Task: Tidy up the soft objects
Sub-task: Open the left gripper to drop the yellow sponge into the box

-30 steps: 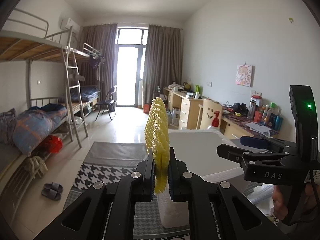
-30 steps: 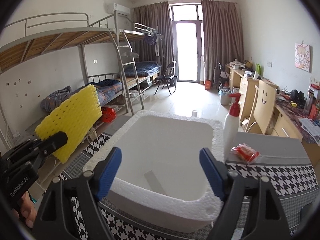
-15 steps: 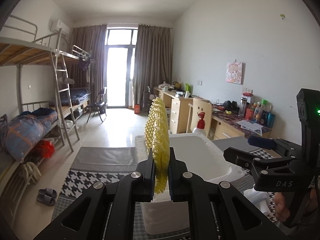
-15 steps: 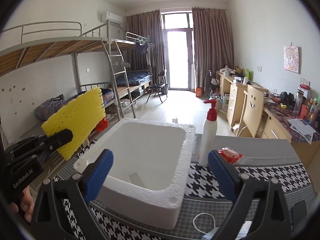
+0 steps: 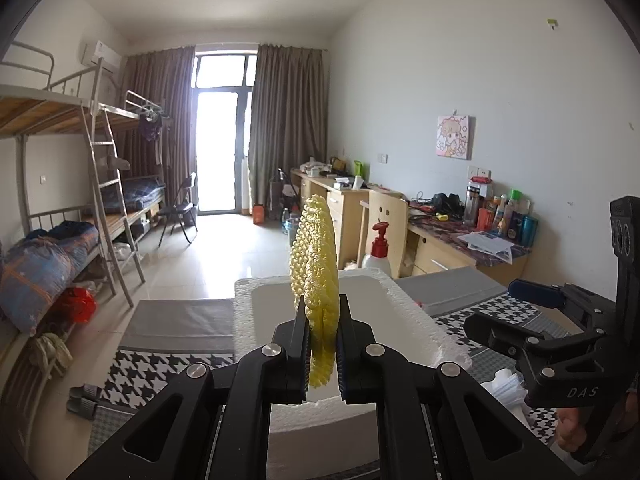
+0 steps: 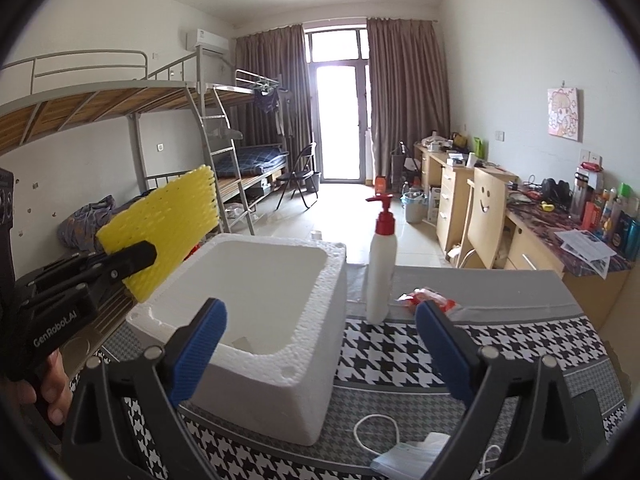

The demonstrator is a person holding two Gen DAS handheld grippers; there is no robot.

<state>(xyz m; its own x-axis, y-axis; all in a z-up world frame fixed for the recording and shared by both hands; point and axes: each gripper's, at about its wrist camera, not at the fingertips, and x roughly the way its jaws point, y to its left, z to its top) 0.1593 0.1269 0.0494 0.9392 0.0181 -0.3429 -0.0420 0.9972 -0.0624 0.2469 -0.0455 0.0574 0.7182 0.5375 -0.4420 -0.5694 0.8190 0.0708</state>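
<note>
My left gripper [image 5: 322, 344] is shut on a yellow foam net sleeve [image 5: 316, 276], held upright on edge above the near rim of a white styrofoam box [image 5: 404, 320]. In the right wrist view the same sleeve [image 6: 168, 228] shows flat-on, held in the left gripper [image 6: 140, 256] over the box's left rim [image 6: 256, 352]. My right gripper [image 6: 320, 344] is open and empty, its blue pads [image 6: 200, 344] spread wide in front of the box; it also shows at the right of the left wrist view [image 5: 520, 312]. The box looks nearly empty inside.
The box stands on a table with a houndstooth cloth [image 6: 460, 344]. A white pump bottle with red top [image 6: 382, 272] and a red packet [image 6: 428, 300] stand right of it. A face mask with white cord [image 6: 404, 452] lies near the front edge. Bunk beds left, desks right.
Both grippers have drawn back and shifted right, so the box now sits lower and further left in view. The sleeve stays clamped in the left gripper. The right gripper stays open.
</note>
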